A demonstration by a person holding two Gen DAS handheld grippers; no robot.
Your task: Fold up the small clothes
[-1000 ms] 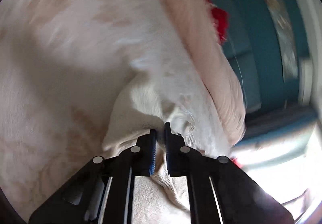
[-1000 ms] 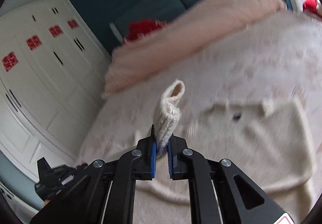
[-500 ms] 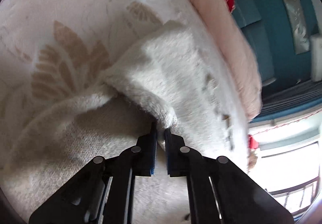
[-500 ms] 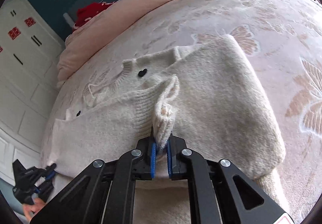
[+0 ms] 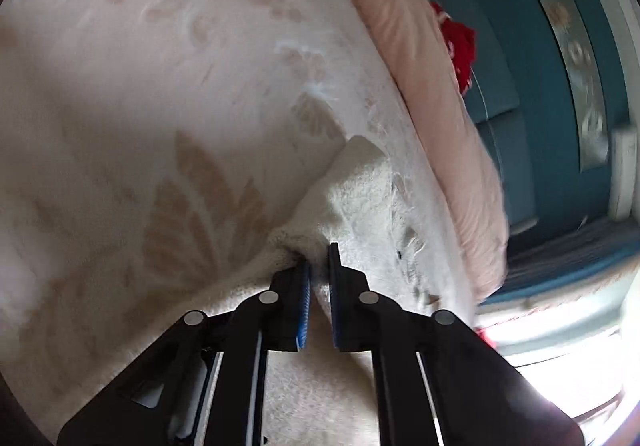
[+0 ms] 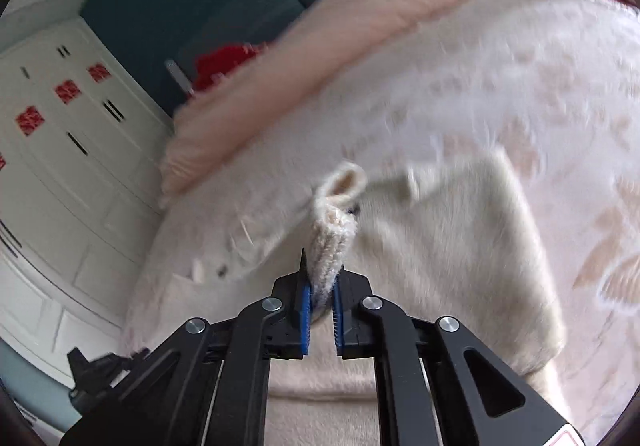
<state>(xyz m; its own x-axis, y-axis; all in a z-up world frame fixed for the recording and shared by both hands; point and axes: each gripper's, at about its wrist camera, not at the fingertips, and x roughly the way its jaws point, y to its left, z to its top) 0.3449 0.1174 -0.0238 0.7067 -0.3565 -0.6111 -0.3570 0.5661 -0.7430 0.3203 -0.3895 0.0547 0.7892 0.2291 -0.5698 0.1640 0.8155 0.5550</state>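
A small cream knit sweater (image 6: 448, 246) lies on the bed, partly folded. My right gripper (image 6: 320, 288) is shut on its ribbed sleeve cuff (image 6: 334, 230), which stands up from the blue pads. My left gripper (image 5: 318, 276) is shut on a fold of the same sweater (image 5: 360, 197), the fabric pinched at the fingertips and bunched ahead of them. Both views are blurred by motion.
The bed has a pale blanket with tan leaf prints (image 5: 180, 105). A pink duvet (image 6: 340, 45) lies rolled along the far side, with a red item (image 6: 224, 61) behind it. White wardrobe doors (image 6: 72, 149) stand at left. A teal wall (image 5: 540, 65) is behind.
Both grippers have lifted and pulled back with the sweater still held. The right view has swung up from looking down on the sweater, and the cuff now stands higher.
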